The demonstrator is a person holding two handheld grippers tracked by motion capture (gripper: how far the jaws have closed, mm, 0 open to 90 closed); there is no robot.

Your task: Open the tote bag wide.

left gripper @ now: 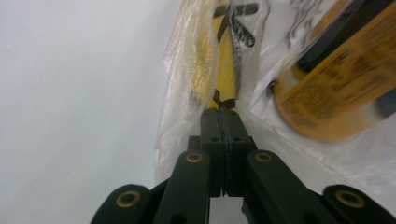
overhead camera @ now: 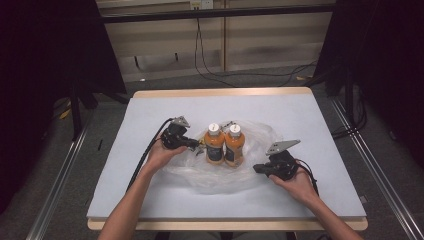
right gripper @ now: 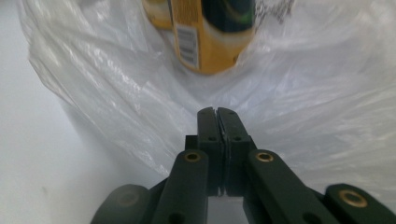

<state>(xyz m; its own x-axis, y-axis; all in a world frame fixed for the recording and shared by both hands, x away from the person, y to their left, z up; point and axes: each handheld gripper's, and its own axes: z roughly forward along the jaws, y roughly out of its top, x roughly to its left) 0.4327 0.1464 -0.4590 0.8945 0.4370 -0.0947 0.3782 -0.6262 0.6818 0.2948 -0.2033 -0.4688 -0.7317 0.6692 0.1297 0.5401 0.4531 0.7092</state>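
Two orange bottles (overhead camera: pixel 225 145) upright in clear plastic bag (overhead camera: pixel 215 175) on worktop (overhead camera: pixel 150 190). Left claw (overhead camera: pixel 198 145) and right claw (overhead camera: pixel 256 168) each pinching bag film.

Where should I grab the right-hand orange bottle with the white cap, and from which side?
Probably best at the narrow neck just under the white cap of the right orange bottle, coming from above. It stands upright on the clear plastic bag, pressed against the left orange bottle, so the body's inner side is blocked.
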